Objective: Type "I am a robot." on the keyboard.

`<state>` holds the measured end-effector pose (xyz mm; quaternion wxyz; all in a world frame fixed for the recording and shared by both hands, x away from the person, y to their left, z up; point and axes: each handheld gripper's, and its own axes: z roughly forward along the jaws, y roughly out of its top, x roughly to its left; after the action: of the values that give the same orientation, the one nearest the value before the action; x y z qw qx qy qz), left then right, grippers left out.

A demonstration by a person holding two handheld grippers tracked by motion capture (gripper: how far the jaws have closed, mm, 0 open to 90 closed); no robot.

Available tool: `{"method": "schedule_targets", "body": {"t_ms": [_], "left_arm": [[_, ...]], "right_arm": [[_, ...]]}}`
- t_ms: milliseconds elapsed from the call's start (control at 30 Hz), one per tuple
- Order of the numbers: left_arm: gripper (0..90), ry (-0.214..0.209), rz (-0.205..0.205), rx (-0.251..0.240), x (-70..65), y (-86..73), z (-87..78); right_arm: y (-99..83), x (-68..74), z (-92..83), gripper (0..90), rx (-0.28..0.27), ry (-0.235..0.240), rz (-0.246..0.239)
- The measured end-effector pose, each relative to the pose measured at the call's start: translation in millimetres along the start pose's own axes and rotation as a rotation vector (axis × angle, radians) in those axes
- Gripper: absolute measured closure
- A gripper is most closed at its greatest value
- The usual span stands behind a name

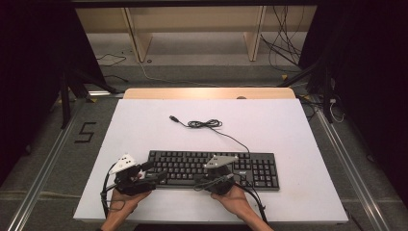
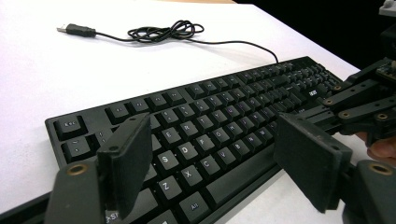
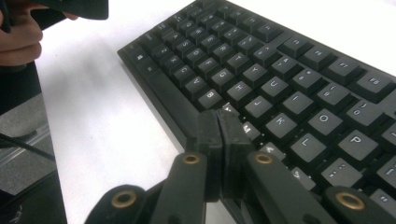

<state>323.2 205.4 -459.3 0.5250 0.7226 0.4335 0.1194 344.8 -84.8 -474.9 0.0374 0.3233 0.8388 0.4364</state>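
A black keyboard lies on the white tabletop, near its front edge. Its cable runs back to a tangled coil and a loose USB plug. My left gripper is open over the keyboard's left end. In the left gripper view its pads stand wide apart above the letter keys, holding nothing. My right gripper is shut with nothing in it. In the right gripper view the two pads press together just above the keyboard's front edge, near the bottom letter row.
Bare white tabletop lies behind and to both sides of the keyboard. A wooden strip borders the table's far edge. On the floor there are a "5" marking at left, metal rails, stand legs and loose cables at back right.
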Motion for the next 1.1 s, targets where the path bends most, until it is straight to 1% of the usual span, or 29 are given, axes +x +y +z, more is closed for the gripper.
{"method": "schedule_targets", "body": {"t_ms": [467,600,700,733,800,933,1100], "left_arm": [[27.2,0.000,0.006,0.005,-2.5,-1.6,-1.2],[27.2,0.000,0.008,0.004,-3.0,-1.8,-1.4],[27.2,0.002,0.008,0.003,-2.6,-1.8,-1.5],[27.2,0.002,0.005,0.000,-2.3,-1.7,-1.7],[27.2,0.002,0.003,-0.003,-2.1,-1.6,-1.9],[27.2,0.004,0.004,-0.002,-1.9,-1.7,-1.9],[27.3,0.010,0.005,-0.004,-0.1,-1.7,-1.8]], "right_arm": [[-1.5,0.4,5.1,90.0,0.022,-0.002,-0.004],[-2.5,0.2,7.4,90.0,0.042,-0.010,0.001],[-3.5,-0.2,9.3,90.0,0.051,-0.007,0.004],[-4.0,-0.4,10.2,90.0,0.063,-0.010,0.000],[-4.8,-0.2,11.1,90.0,0.061,-0.003,0.005],[-4.5,1.0,11.2,90.0,0.064,-0.012,-0.009],[-4.5,1.0,11.1,90.0,0.063,-0.012,-0.007]]}}
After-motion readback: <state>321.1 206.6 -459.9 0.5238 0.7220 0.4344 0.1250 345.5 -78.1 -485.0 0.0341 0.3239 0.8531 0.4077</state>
